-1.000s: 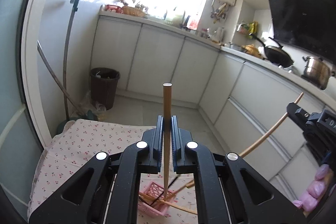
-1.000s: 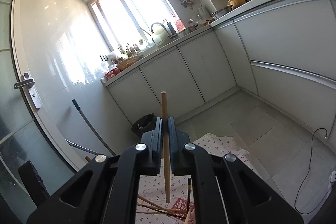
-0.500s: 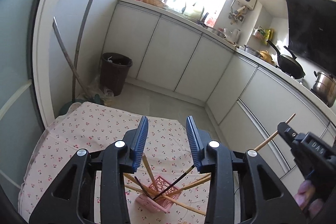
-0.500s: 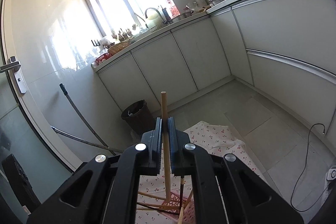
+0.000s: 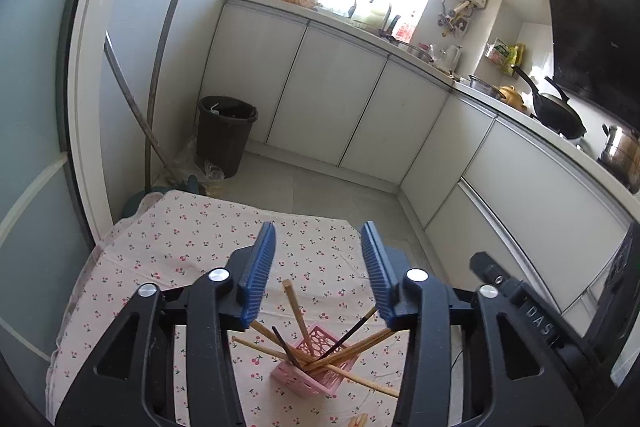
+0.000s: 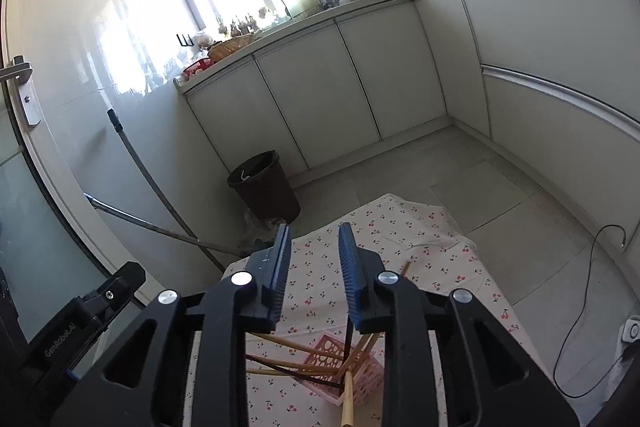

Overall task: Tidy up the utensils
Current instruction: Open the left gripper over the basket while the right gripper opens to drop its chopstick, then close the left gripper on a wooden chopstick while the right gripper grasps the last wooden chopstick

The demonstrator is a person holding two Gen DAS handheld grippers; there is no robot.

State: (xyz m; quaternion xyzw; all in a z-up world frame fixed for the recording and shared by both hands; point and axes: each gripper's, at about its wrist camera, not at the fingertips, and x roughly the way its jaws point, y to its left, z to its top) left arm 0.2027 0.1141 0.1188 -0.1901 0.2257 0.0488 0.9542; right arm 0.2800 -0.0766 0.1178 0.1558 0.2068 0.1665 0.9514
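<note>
On the cherry-print cloth sits my pink basket, low in both wrist views at about 6 o'clock beneath the fingers. It holds a loose fan of chopsticks: several pale wooden ones leaning out toward 9, 12 and 3 o'clock, with a couple of dark ones crossed among them. One wooden stick stands nearly upright at the basket's near edge in the right view.

My left gripper has its blue pads set wide and still widening, with nothing between them; a second ago they were pinched on an upright wooden stick, which now leans in the basket. My right gripper is opening too, pads apart with a narrower gap and nothing gripped; half a second ago it still clamped its stick.

At 11 o'clock beyond the cloth stands a dark bin.
</note>
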